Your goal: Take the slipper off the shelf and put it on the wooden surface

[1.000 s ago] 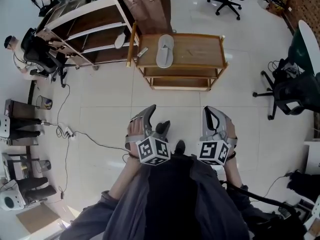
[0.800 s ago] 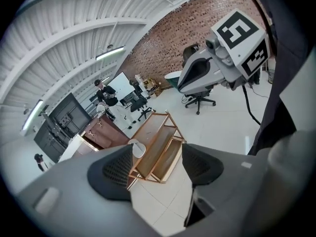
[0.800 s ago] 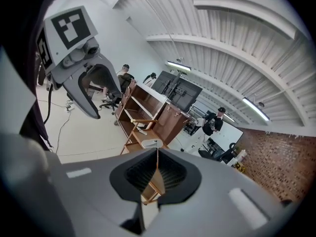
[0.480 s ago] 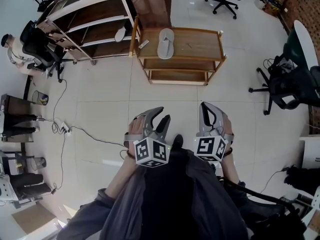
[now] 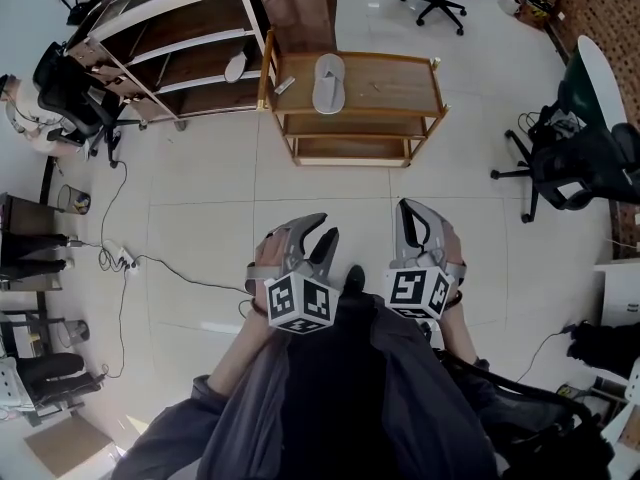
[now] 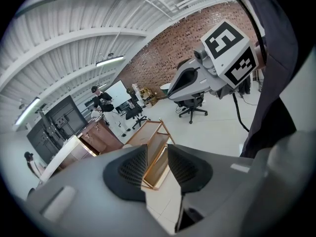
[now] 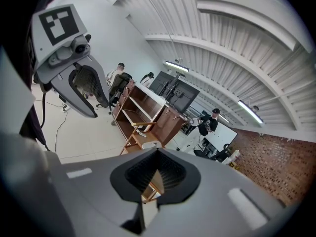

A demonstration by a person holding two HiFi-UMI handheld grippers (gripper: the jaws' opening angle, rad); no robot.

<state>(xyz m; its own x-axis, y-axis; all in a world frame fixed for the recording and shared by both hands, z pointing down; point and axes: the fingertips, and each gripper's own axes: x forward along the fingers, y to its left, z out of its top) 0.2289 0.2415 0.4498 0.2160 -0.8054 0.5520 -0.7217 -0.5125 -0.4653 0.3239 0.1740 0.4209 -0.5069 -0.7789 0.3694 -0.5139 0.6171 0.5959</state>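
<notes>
A grey slipper [image 5: 328,80] lies flat on the top of the wooden cart [image 5: 400,83] at the far side of the floor. A second pale slipper [image 5: 236,66] rests on a middle board of the white-framed shelf [image 5: 190,48] left of the cart. Both grippers are held close to the person's body, far from the cart. My left gripper [image 5: 321,232] [image 6: 158,151] has its jaws closing, a narrow gap still between the pads and nothing in it. My right gripper [image 5: 404,210] [image 7: 157,154] has its fingertips together and holds nothing.
A brown cabinet [image 5: 300,8] stands behind the cart. Black office chairs [image 5: 570,163] are at the right and one [image 5: 70,88] is at the left by the shelf. A cable [image 5: 120,258] runs across the white tiled floor on the left.
The left gripper's jaws have narrowed from wide apart to a slim gap. The cart and shelf have slid slightly up and away in the head view.
</notes>
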